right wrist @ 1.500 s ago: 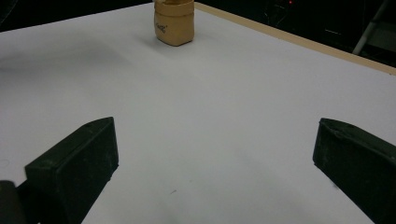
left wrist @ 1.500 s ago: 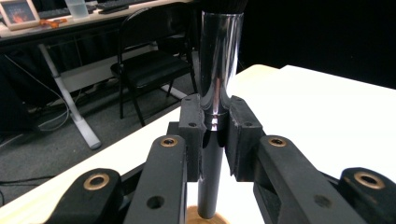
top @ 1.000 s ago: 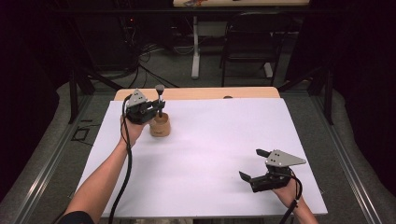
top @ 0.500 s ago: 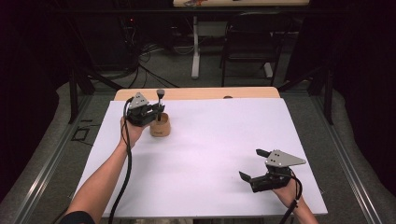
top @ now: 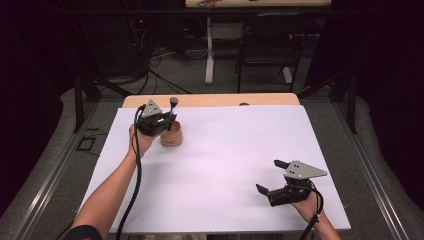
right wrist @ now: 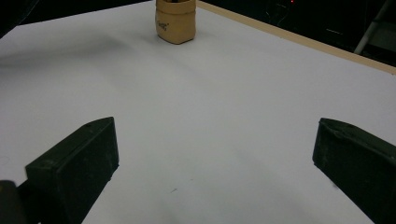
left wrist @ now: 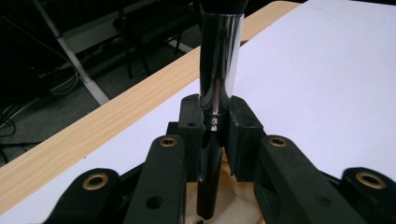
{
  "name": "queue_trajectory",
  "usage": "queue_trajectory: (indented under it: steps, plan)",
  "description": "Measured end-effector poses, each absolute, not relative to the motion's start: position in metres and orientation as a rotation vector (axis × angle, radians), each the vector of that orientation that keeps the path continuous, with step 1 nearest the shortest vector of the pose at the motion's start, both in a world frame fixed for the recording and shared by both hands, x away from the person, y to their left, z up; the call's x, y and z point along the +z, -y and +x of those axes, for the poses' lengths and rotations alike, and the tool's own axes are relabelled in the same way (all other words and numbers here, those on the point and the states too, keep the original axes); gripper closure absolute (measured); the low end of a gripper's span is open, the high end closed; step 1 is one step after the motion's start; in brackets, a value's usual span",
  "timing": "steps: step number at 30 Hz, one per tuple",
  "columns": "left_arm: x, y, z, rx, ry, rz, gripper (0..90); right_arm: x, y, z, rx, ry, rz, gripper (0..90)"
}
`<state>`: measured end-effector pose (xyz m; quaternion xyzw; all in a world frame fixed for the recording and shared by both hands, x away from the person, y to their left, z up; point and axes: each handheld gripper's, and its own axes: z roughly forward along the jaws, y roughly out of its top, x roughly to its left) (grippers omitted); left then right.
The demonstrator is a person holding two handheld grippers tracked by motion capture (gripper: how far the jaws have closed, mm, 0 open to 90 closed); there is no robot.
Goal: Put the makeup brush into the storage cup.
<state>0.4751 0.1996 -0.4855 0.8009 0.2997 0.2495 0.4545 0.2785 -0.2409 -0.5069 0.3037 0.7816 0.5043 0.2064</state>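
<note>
Left tongs (top: 169, 119): you have them clamped on the shaft of a brush (left wrist: 219, 70), the two black jaws pressing its shiny metal collar from either side.
Brush: it stands nearly upright, its dark lower end reaching down into the pot (top: 171, 136), its dark head (top: 173, 101) above your hand.
Pot: a small tan, wood-coloured cup near the far left corner of the bench (top: 240, 150), just beside your left hand (top: 141, 141); in the right gripper view it sits far off at the top (right wrist: 175, 21).
Right tongs (top: 270, 176): your jaws stand wide apart with nothing between them, low over the white sheet near the front right of the bench.
Gap between hands: your two hands are well apart, at opposite corners.
Bench: a white sheet covers it, with a strip of pale wood (top: 215, 100) showing along the far edge.
</note>
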Motion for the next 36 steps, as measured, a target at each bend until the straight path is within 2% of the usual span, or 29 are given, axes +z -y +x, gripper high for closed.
queue_trajectory:
  steps: [4, 6, 8, 9, 10, 11, 12, 13, 15, 18, 21, 27, 36]
  plan:
    - [-0.487, -0.199, 0.476, 0.612, -0.739, 1.986, 75.9, -0.507, 0.241, 0.279, 1.407, -2.178, 0.849, 0.0]
    - [-0.487, -0.199, 0.477, 0.605, -0.746, 1.989, 65.6, -0.507, 0.241, 0.279, 1.407, -2.179, 0.848, 0.0]
    - [-0.488, -0.198, 0.477, 0.613, -0.759, 2.015, 50.0, -0.507, 0.241, 0.279, 1.404, -2.179, 0.850, 0.0]
    - [-0.488, -0.198, 0.478, 0.606, -0.759, 2.026, 50.0, -0.507, 0.241, 0.279, 1.403, -2.179, 0.851, 0.0]
    - [-0.488, -0.198, 0.478, 0.605, -0.762, 2.033, 43.8, -0.507, 0.241, 0.279, 1.404, -2.180, 0.852, 0.0]
    - [-0.488, -0.199, 0.477, 0.613, -0.771, 2.034, 31.6, -0.507, 0.241, 0.279, 1.400, -2.181, 0.854, 0.0]
    - [-0.487, -0.199, 0.477, 0.613, -0.778, 2.031, 31.6, -0.507, 0.241, 0.279, 1.400, -2.181, 0.854, 0.0]
    - [-0.486, -0.200, 0.475, 0.610, -0.786, 2.019, 23.6, -0.507, 0.241, 0.279, 1.401, -2.181, 0.853, 0.0]
    - [-0.485, -0.200, 0.474, 0.608, -0.782, 2.026, 16.8, -0.507, 0.241, 0.279, 1.401, -2.182, 0.854, 0.0]
    - [-0.483, -0.202, 0.471, 0.598, -0.777, 2.018, 14.3, -0.507, 0.241, 0.279, 1.402, -2.181, 0.854, 0.0]
    - [-0.480, -0.204, 0.466, 0.596, -0.775, 2.019, 7.5, -0.507, 0.241, 0.279, 1.403, -2.183, 0.855, 0.0]
    - [-0.474, -0.204, 0.458, 0.588, -0.762, 1.996, 2.6, -0.507, 0.241, 0.279, 1.403, -2.182, 0.861, 0.0]
    - [-0.465, -0.205, 0.440, 0.555, -0.723, 1.961, 0.0, -0.507, 0.241, 0.279, 1.400, -2.185, 0.864, 0.0]
